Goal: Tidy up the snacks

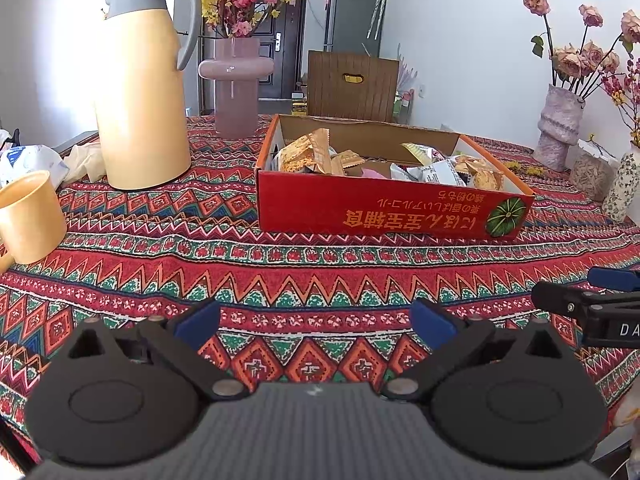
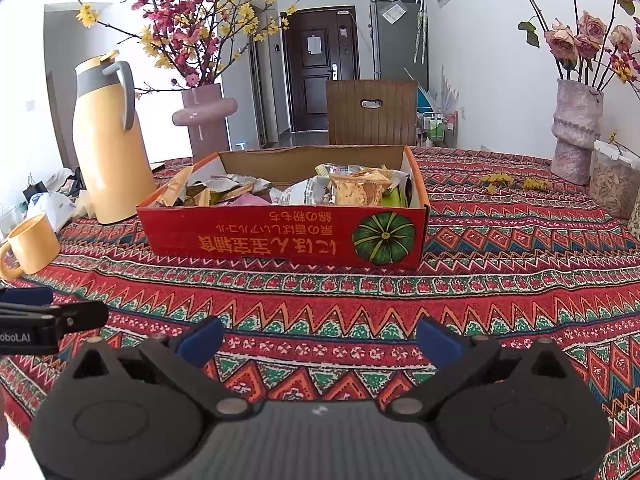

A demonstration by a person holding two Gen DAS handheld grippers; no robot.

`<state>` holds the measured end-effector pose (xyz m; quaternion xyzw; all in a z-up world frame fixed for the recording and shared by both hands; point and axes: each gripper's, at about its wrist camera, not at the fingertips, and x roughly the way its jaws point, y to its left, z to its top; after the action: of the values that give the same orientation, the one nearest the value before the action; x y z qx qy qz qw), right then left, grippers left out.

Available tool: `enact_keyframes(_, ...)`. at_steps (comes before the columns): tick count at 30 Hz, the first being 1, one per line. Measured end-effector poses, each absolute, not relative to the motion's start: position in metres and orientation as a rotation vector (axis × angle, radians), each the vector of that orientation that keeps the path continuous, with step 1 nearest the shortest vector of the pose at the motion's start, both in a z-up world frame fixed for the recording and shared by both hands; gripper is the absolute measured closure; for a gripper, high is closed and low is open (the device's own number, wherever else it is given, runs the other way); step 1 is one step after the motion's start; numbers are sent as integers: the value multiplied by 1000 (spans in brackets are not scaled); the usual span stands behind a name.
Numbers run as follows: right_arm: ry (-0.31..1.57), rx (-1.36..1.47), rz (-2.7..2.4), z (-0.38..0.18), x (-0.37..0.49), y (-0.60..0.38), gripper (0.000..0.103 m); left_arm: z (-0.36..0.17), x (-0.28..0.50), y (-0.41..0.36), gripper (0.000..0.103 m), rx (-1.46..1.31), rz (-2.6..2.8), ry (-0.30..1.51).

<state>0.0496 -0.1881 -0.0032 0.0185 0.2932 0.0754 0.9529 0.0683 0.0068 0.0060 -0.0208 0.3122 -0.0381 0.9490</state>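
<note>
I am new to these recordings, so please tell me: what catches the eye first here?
The red cardboard box, full of snack packets, stands mid-table on the bright patterned tablecloth. Left of it rises a tall yellow thermos jug with a yellow mug nearer. Both hand-held grippers, left and right, are open and empty.

The box (image 2: 284,236) stands on the tablecloth (image 2: 500,280), with snack packets (image 2: 360,192) inside it. The jug (image 2: 110,140) and cup (image 2: 30,244) lie to its left. A chair (image 2: 370,112) stands behind it. A vase (image 2: 576,132) stands to its right.
</note>
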Motion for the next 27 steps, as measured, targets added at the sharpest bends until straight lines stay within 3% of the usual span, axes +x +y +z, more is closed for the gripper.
enact_keyframes(27, 593, 38, 153, -1, 47, -188, 0, 9, 62, 5, 0, -43, -80, 627)
